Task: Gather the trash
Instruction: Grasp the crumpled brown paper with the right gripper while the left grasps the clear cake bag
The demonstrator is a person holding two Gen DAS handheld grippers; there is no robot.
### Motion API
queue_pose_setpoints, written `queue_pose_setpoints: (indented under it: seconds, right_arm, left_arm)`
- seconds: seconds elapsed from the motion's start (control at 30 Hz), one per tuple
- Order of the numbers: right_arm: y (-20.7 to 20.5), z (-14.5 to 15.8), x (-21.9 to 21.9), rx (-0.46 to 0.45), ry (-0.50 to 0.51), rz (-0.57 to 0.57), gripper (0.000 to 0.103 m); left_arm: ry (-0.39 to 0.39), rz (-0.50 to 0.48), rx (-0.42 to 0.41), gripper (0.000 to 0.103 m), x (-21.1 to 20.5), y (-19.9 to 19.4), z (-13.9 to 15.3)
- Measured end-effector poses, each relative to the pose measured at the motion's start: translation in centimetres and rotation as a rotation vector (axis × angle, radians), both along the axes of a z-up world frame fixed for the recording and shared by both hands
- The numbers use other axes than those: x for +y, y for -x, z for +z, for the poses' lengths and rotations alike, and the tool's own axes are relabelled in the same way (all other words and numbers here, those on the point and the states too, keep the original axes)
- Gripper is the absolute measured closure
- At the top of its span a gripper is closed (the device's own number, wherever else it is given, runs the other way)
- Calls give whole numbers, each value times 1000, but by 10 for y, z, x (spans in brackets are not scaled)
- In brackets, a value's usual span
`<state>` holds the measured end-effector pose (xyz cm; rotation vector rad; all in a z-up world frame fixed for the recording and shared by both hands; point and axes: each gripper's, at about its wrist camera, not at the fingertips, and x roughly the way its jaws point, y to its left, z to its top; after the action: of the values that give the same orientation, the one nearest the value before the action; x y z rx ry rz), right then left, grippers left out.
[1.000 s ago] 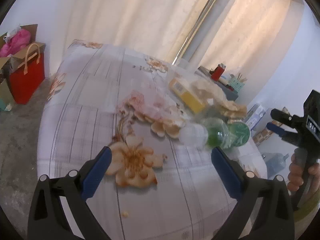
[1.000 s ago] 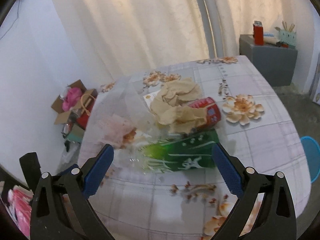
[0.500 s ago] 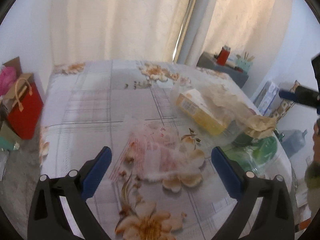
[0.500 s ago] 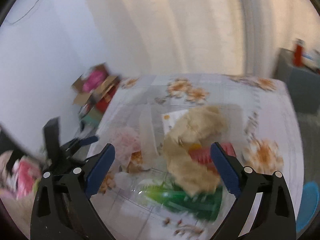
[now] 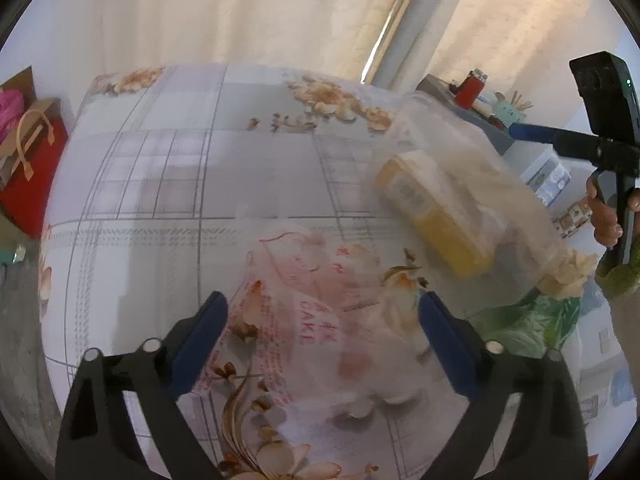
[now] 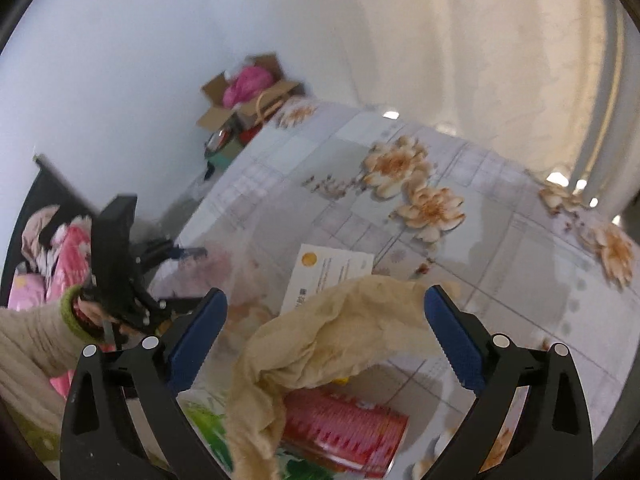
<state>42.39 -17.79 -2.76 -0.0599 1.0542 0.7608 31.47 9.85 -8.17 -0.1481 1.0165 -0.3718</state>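
Observation:
My left gripper [image 5: 322,318] is open just above a crumpled thin plastic bag with red print [image 5: 320,320] that lies between its fingers on the flowered table. Right of it lie a yellow box [image 5: 434,216] under clear plastic, tan crumpled paper [image 5: 570,276] and a green bottle [image 5: 528,320]. My right gripper [image 6: 326,336] is open above the tan crumpled paper [image 6: 328,344], with a red can [image 6: 344,428], the green bottle [image 6: 208,428] and a white card [image 6: 328,272] below it. Neither gripper holds anything.
The flowered tablecloth [image 5: 180,168] spreads far and left of the trash. A red bag [image 5: 28,168] and a cardboard box [image 6: 244,92] stand on the floor by the wall. A grey side table with a red item [image 5: 472,90] is at the right. Curtains hang behind.
My left gripper has moved forward and down onto the red-printed plastic bag. My right gripper has swung left and closed in over the tan paper and red can.

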Motion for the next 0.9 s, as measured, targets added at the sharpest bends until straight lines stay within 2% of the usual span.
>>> queue_pose_setpoints:
  seconds: [0.23,0.4,0.47,0.53,0.67,0.73,0.9]
  right_arm:
    - [0,-40,21,76,114,142,8]
    - [-2,-59,21,120,108,147,9]
    - [0,-62,19,133,108,147,17]
    - [0,-66,21,143,116,150,30]
    - [5,-67,21,151,110,158,44]
    - [6,-65,20,146,108,152,59]
    - [7,-55,12,137,82,116,87]
  left_arm:
    - [1,21,17,29,9,-5,-6]
    - [5,40,11,43,14,-6,-6]
    - [14,41,10,44,14,-6,-5]
    - [26,41,5,49,14,-5,-4]
    - [34,37,-9,57,13,-3,-2]
    - [46,41,-11,59,13,-3,-2]
    - [78,48,-23,63,13,-2,0]
